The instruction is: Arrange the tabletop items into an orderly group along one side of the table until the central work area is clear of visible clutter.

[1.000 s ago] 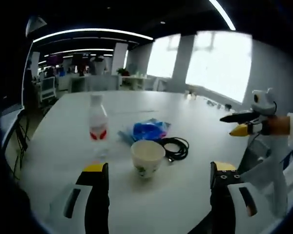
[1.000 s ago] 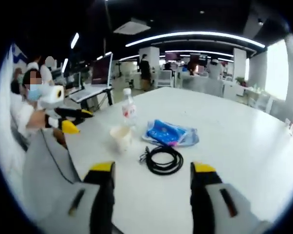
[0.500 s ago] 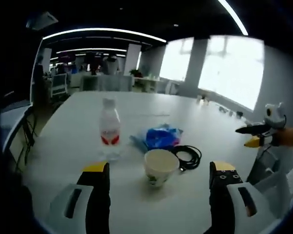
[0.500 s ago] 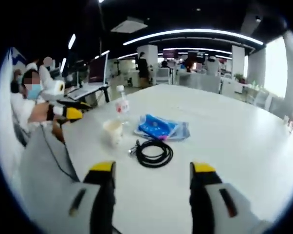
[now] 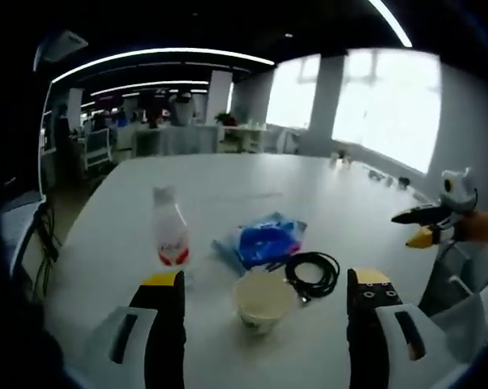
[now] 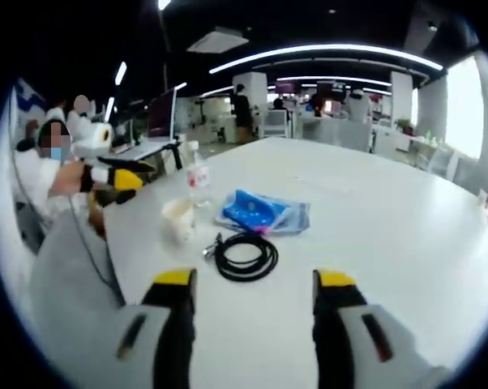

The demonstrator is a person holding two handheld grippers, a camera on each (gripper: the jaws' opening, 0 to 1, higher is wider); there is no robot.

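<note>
Four items are seen gathered loosely on a large white desk (image 5: 228,174), and none appears to have been tidied to one side yet, so the task is judged to be at its very start. In the left gripper view, the left gripper (image 5: 266,284) is held with its jaws spread apart and nothing between them; a white paper cup (image 5: 263,301) stands upright on the desk just ahead, between the two jaws. Beyond the left jaw a clear plastic water bottle (image 5: 169,237) with a red label stands upright. Ahead of the cup lies a blue plastic packet (image 5: 262,240), and just beside it, toward the right jaw, a coiled black cable (image 5: 312,273). In the right gripper view, the right gripper (image 6: 256,279) is likewise held apart and empty, with the cable directly ahead of its jaws and the cup, bottle and packet beyond. All four things are judged still to need moving into a row along one edge.
</note>
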